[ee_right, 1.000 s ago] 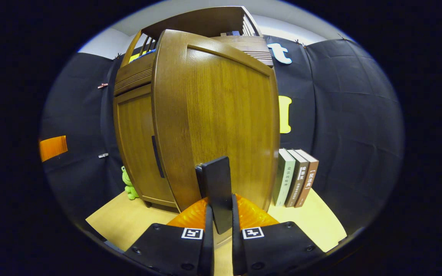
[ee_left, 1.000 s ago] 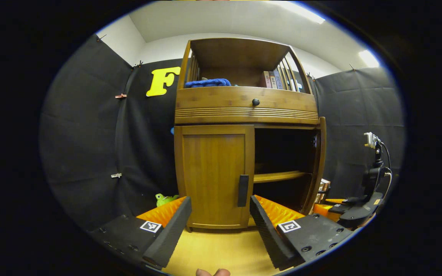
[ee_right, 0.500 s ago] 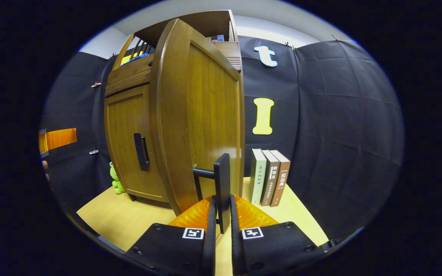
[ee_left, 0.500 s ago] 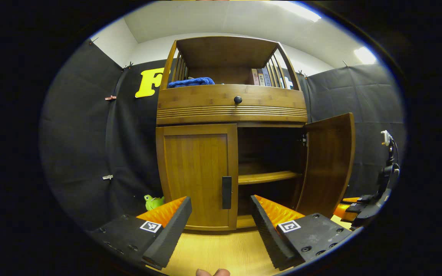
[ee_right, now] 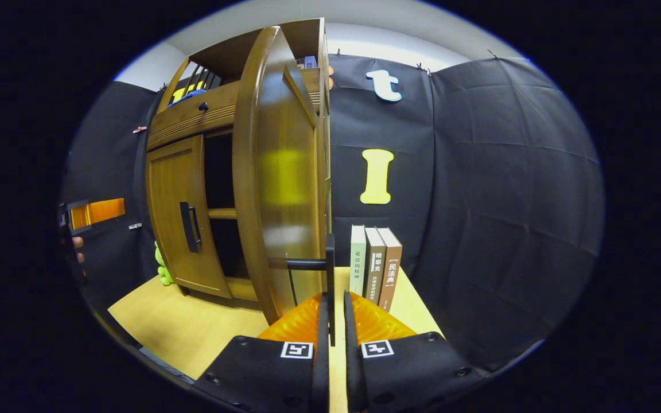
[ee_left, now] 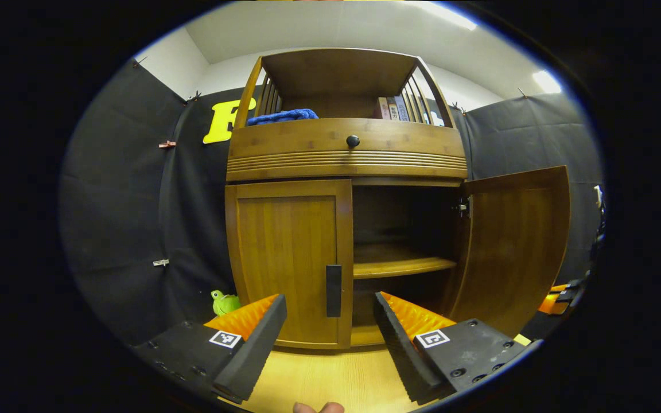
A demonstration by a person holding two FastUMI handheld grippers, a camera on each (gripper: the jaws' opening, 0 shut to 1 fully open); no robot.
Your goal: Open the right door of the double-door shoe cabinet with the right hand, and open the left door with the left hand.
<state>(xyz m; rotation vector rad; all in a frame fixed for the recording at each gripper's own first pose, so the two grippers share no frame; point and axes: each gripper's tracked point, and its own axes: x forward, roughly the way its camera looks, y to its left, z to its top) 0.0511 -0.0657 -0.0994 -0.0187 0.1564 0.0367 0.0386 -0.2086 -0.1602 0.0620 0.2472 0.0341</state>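
Right gripper (ee_right: 331,327) clamped on right door's handle (ee_right: 328,269), risks swinging door into books (ee_right: 374,265) at two o'clock.

Black cloth (ee_right: 508,189) hangs as the booth's walls on every side, pinned with small clips (ee_left: 160,263). Above it runs a white wall (ee_left: 172,60) and a white ceiling (ee_left: 330,26) with bright light panels (ee_left: 547,81). The floor is a pale yellow wooden board (ee_right: 184,327).

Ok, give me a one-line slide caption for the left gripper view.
Open left tool faces the closed left wooden cabinet door and its dark vertical handle; right wooden door swung open.
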